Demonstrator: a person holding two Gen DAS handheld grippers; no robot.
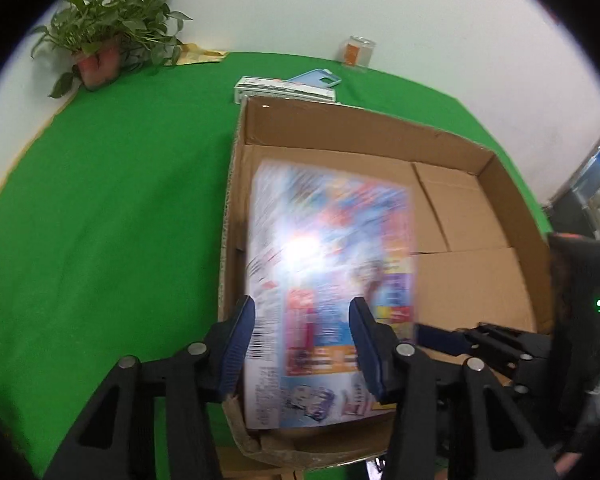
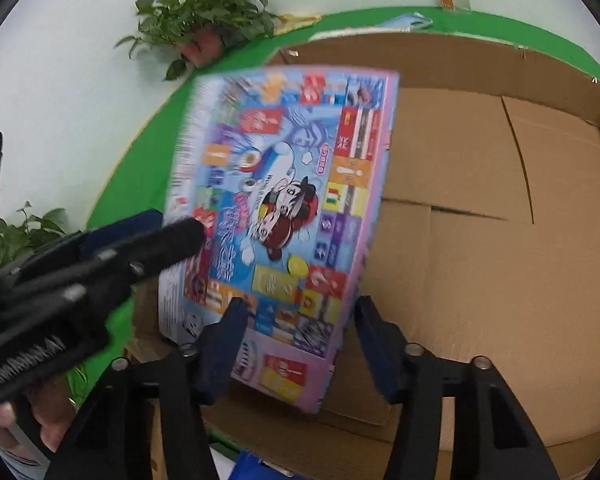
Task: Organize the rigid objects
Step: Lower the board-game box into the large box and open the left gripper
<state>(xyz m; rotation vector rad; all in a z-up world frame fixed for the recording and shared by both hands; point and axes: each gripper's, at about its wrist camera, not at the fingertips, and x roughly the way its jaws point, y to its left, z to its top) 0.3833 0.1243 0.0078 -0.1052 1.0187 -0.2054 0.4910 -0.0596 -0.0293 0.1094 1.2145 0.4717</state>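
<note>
The colourful flat cardboard board-game box carries small print reading "WORLD TOUR" beside its cartoon aeroplane, plus large Chinese characters too blurred to read. A barcode sits near the box's lower left corner, digits illegible.

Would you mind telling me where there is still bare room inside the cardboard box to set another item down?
The cardboard box floor is bare across its right half, between the game box and the right wall, back to the far wall. The left side is crowded: the game box fills it, tilted, with the left claw and right claw around it.
</note>
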